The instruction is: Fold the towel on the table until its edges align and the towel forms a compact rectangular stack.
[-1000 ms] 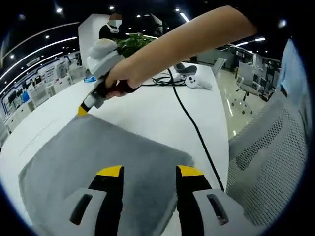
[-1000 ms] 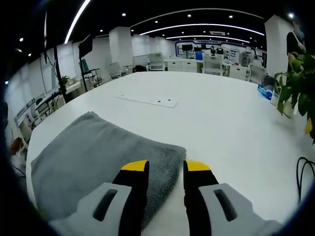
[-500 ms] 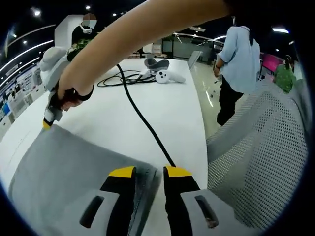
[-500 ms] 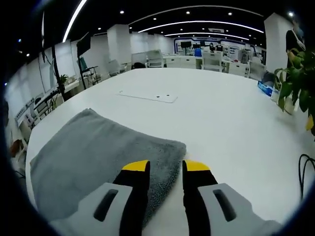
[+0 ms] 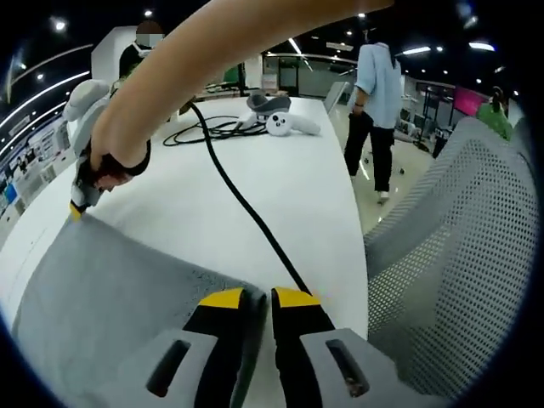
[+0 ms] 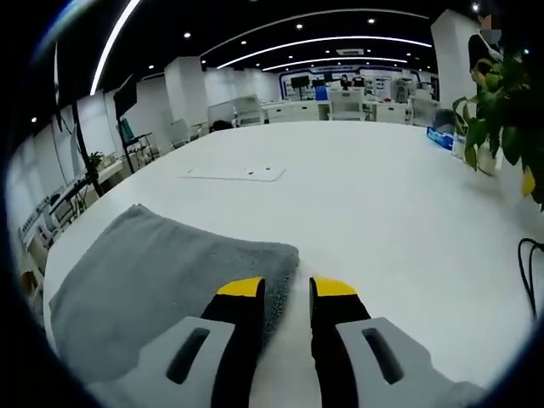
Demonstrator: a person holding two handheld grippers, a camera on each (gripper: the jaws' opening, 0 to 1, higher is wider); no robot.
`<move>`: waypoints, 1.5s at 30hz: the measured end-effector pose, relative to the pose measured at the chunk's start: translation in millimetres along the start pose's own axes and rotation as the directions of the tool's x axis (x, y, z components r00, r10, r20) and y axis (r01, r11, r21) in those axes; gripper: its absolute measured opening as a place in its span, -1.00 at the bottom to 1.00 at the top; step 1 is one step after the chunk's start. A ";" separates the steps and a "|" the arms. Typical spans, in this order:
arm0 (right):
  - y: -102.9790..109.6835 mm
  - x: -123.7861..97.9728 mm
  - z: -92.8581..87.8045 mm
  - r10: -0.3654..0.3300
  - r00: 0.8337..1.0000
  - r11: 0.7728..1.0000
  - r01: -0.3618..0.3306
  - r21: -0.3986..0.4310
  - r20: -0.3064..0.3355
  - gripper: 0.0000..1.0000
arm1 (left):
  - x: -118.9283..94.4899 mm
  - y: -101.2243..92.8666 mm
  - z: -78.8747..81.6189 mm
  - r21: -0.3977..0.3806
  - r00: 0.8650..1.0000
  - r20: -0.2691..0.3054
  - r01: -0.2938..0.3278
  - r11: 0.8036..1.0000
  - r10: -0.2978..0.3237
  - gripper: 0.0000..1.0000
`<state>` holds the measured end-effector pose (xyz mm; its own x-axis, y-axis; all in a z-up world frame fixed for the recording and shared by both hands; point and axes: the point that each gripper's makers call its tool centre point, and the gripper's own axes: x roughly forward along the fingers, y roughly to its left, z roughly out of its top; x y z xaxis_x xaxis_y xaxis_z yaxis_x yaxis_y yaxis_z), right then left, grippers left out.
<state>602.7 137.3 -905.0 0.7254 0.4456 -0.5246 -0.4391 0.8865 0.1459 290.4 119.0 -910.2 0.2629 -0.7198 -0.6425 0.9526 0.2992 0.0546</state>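
- Pinching comes first: my left gripper (image 5: pixel 257 297) has its yellow-tipped jaws nearly together over a corner of the grey towel (image 5: pixel 119 306), fabric between them, so I judge it clenched on that edge.
- I see the towel lying flat on the white table (image 5: pixel 280 183), spreading toward 9 o'clock from my left jaws.
- At 10 o'clock in the left gripper view, the right gripper (image 5: pixel 78 197) presses down at the towel's far corner, held in a hand (image 5: pixel 115 157).
- My right gripper (image 6: pixel 286 287) straddles the towel (image 6: pixel 153 289) edge with a narrow gap; I cannot tell whether it has bitten yet.
- I judge the corner grasp is underway; next both corners need lifting and carrying across to the opposite edge.
- My left gripper view alone gives a black cable (image 5: pixel 246 212) and mesh chair (image 5: pixel 450 263); the right gripper view adds a plant (image 6: pixel 501 85).
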 end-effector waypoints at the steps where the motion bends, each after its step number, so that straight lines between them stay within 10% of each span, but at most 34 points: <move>1: -2.2 1.6 -1.5 0.002 1.000 1.000 -0.002 0.009 -0.004 -0.61 | 0.3 -0.5 -0.6 0.009 1.000 0.002 0.000 1.000 0.000 -0.74; 29: -2.1 21.9 3.9 0.049 0.998 0.993 -0.054 0.109 0.050 -0.98 | -0.7 4.9 -2.0 0.038 0.999 0.013 -0.031 0.999 0.031 -0.92; 45: 25.4 -5.8 29.4 0.088 0.990 0.961 -0.113 0.252 0.109 -0.99 | -54.7 19.1 14.9 0.018 0.987 0.119 -0.108 0.994 0.105 -0.95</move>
<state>602.9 160.8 -873.6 0.7378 0.5325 -0.4148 -0.3704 0.8332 0.4107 296.4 154.8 -862.7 0.3781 -0.7536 -0.5378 0.9212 0.3641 0.1373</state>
